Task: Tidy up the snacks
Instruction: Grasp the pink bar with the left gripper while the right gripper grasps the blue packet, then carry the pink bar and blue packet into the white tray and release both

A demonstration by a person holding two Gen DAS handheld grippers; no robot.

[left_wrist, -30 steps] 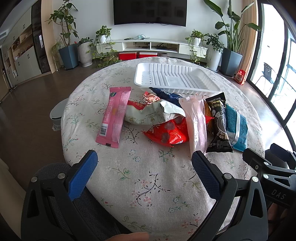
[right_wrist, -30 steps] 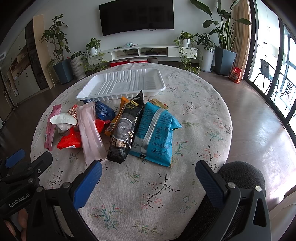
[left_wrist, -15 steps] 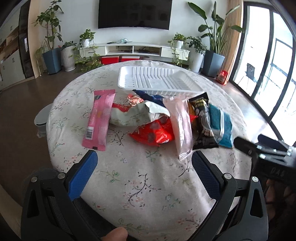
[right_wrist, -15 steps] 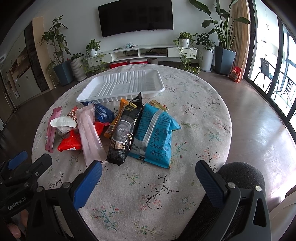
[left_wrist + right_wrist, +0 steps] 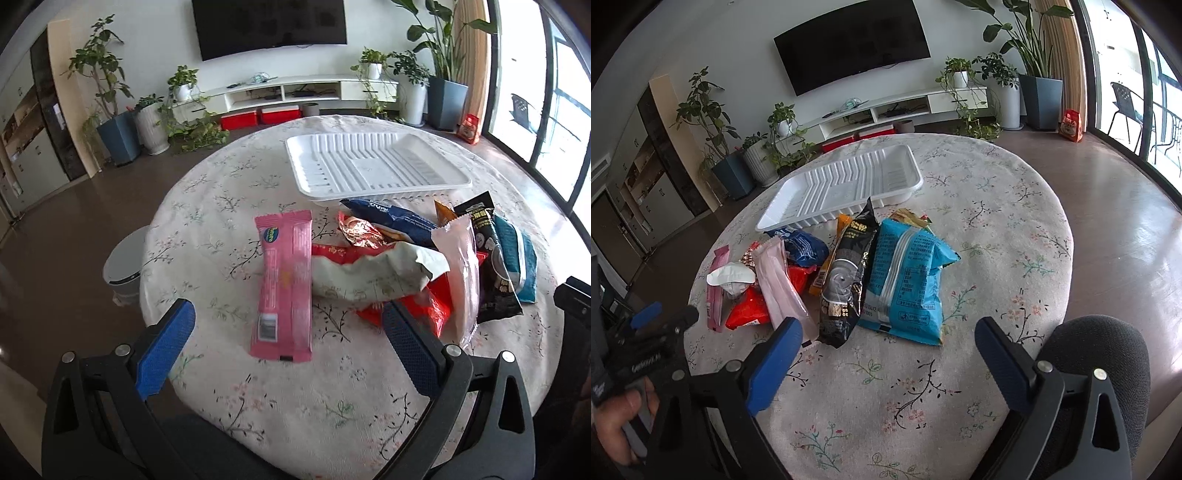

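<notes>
A matt floral cloth covers the round table (image 5: 229,199). The ribbed white plastic tray (image 5: 373,166) looks smooth with a slight sheen. The long pink foil-like wrapper (image 5: 284,284), the black glossy snack bag (image 5: 846,280) and the blue crinkled plastic packet (image 5: 905,280) shine. The dark floor (image 5: 1126,221) is polished.

The red packet (image 5: 432,314) lies mostly hidden under the white bag (image 5: 369,273) and pale pink packet (image 5: 460,266).

**Lighting and Image Quality**

Daylight enters through the windows (image 5: 1137,74) at right, overexposing them and casting glare on the floor (image 5: 1126,229). Both fisheye views curve strongly and darken at the corners. The left view shows slight motion blur; shadows are soft.
</notes>
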